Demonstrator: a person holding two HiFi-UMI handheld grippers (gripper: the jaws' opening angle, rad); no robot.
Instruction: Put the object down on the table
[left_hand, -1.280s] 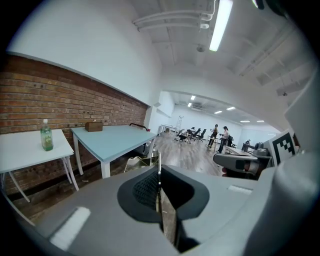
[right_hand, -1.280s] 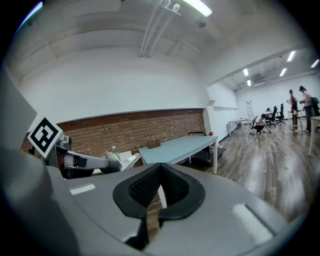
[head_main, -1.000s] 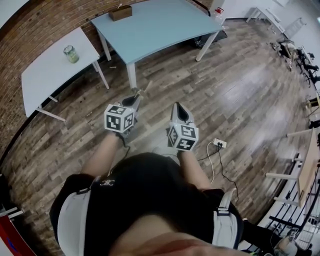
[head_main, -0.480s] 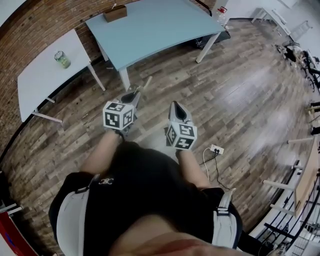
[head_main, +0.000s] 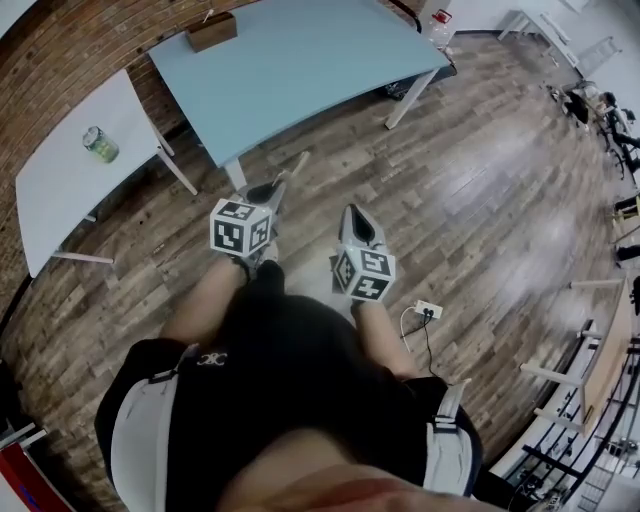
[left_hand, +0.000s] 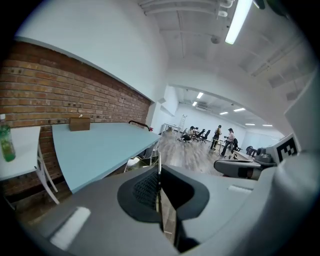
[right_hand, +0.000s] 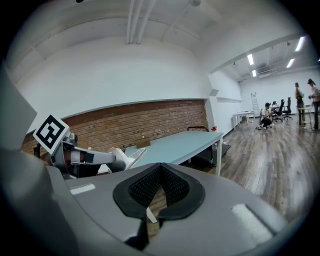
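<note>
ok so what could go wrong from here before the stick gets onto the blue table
The thin stick juts well past the left gripper, pinched at one end only, so it might pivot or catch the edge of the blue table on approach. The socket block and its cable on the floor by the person's right side could snag a foot.

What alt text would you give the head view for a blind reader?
From above, a person in black holds a grey left gripper, shut on a thin wooden stick, and a right gripper over wooden floor; a light blue table stands ahead.
</note>
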